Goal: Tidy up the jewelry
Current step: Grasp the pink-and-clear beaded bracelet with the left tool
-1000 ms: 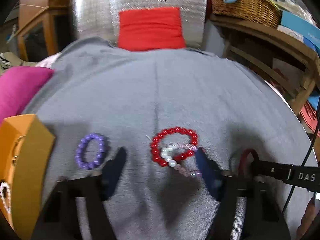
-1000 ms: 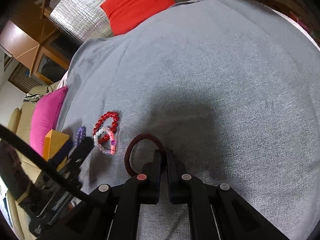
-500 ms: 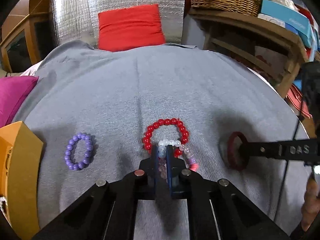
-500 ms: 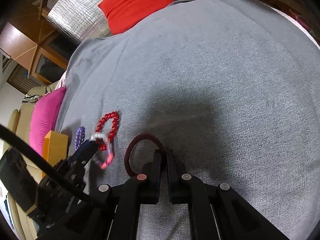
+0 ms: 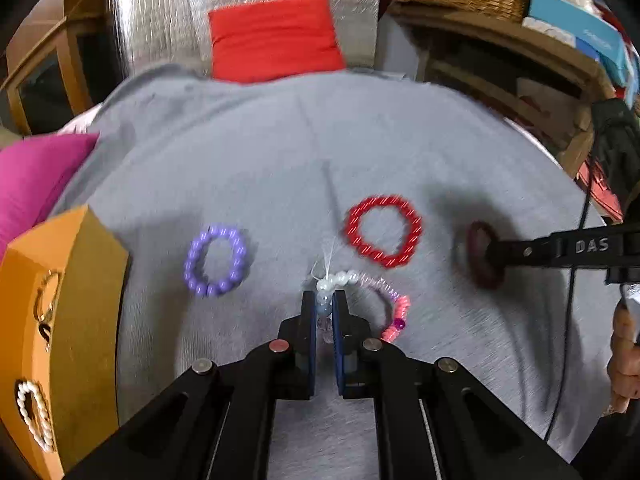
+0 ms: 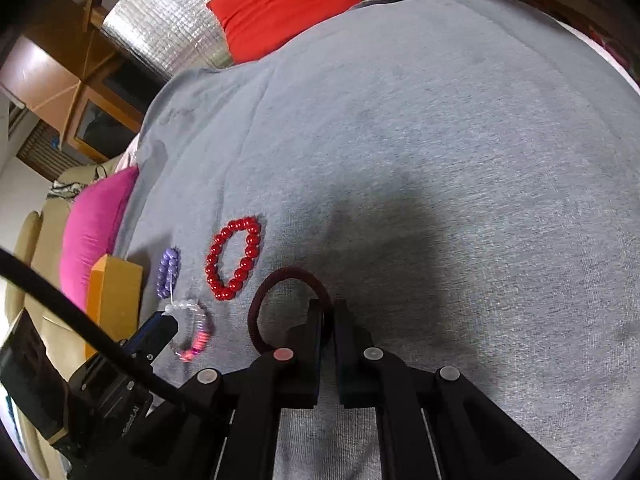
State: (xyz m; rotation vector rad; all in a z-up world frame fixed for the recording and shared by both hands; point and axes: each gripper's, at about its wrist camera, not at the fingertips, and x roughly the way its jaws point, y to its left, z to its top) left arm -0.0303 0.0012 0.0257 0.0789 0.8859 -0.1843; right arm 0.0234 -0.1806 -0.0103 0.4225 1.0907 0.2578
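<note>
Pearl-and-pink bead bracelet (image 5: 362, 298) pinched at white beads by left gripper (image 5: 324, 312), near orange box (image 5: 76, 320). Light, floppy, elastic; beads slippery. Dark hair tie (image 6: 288, 308) clamped by right gripper (image 6: 327, 332).

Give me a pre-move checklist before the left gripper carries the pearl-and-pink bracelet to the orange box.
1. Left gripper shut on the pearl-and-pink bracelet: ok.
2. Bracelet apart from the red bead bracelet: ok.
3. Purple bead bracelet lies between the held one and the orange box, so pass above it: not ok.
4. Free room in the box: cannot tell; a pearl bracelet is already there.
5. Right gripper shut on the dark red ring, away from the route: ok.
</note>
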